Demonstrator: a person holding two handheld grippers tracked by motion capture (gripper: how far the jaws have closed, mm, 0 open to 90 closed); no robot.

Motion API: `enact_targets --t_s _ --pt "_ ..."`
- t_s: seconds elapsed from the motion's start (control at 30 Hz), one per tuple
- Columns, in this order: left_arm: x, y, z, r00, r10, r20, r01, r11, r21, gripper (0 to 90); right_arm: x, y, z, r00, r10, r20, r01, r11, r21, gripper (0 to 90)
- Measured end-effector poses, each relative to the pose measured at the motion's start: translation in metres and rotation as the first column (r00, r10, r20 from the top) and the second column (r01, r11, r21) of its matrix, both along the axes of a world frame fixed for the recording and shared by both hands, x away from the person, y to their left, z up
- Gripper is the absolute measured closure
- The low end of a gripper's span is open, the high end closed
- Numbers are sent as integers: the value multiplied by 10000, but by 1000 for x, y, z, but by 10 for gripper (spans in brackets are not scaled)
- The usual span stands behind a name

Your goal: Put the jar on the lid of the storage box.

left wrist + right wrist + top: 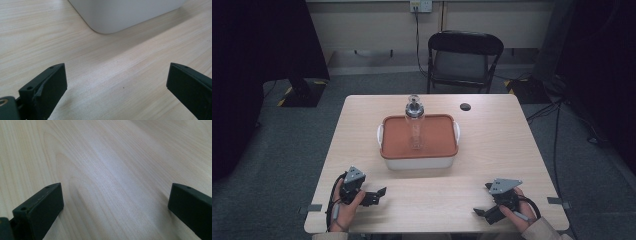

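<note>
High view, left gripper [379, 195]: lower left of the frame, held in a hand [346, 207], jaws spread wide, gripping nothing, just over bare table [362, 130].
Left gripper view: jaws wide apart at the bottom corners; white tub [125, 15] wall at the top edge, ahead and apart.
Right gripper [481, 212]: lower right of the high view, jaws released wide, empty, bare wood between them.
Tub [419, 161]: centre of the frame, white, with an orange-brown tray top [397, 137].
Bottle [414, 122]: clear, upright on that top.
Black disc [465, 106]: upper right of the table.
Chair [464, 60]: beyond the far edge.
</note>
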State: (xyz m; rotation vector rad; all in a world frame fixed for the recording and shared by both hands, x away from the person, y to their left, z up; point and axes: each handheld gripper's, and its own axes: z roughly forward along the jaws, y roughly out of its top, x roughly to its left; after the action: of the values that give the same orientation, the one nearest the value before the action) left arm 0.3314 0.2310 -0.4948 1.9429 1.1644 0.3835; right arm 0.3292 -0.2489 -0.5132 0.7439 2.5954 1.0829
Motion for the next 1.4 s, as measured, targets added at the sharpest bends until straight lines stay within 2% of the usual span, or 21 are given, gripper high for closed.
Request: enact_targets --t_s 1.4 --pt "-9 17 -11 9993 317 -192 -304 9975 639 26 0 0 0 10000 0 1 0 10000 0 0"
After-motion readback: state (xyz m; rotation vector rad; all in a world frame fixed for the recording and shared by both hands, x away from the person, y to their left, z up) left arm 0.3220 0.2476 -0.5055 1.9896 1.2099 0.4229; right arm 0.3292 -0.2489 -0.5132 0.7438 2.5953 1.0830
